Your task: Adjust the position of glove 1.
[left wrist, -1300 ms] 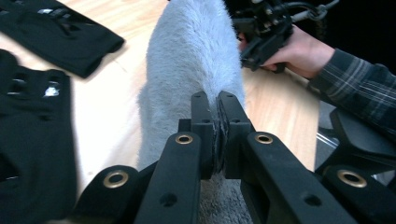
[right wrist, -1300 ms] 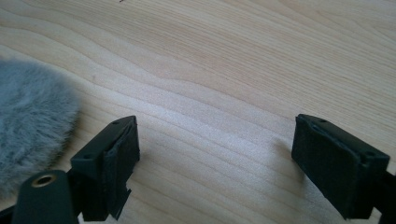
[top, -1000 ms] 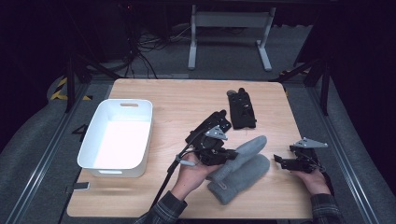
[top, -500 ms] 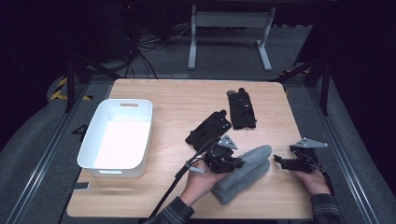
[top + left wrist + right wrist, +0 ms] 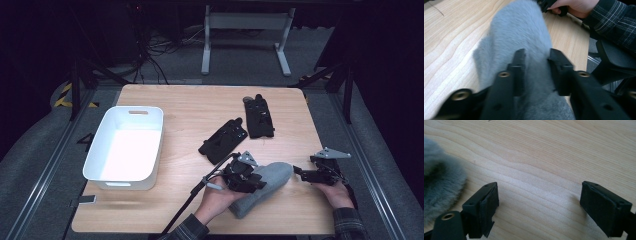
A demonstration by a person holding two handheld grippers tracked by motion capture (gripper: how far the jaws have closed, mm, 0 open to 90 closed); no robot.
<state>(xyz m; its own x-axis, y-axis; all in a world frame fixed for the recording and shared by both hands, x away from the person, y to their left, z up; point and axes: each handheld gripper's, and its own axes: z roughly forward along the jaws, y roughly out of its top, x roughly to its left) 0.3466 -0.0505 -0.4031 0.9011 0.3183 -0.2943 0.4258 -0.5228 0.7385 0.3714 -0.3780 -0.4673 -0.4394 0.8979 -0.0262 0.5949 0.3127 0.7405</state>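
Left tongs [image 5: 256, 181] low over grey mitten [image 5: 272, 175], just opening, astride it, right tongs [image 5: 299, 172] apart

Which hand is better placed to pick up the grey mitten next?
Left. The left gripper has its fingers over the grey mitten, having just been opening. The right gripper is open above bare table beside it.

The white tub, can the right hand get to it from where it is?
Probably not easily: the white tub sits at the far left, and the left hand and grey mitten lie between it and the right hand.
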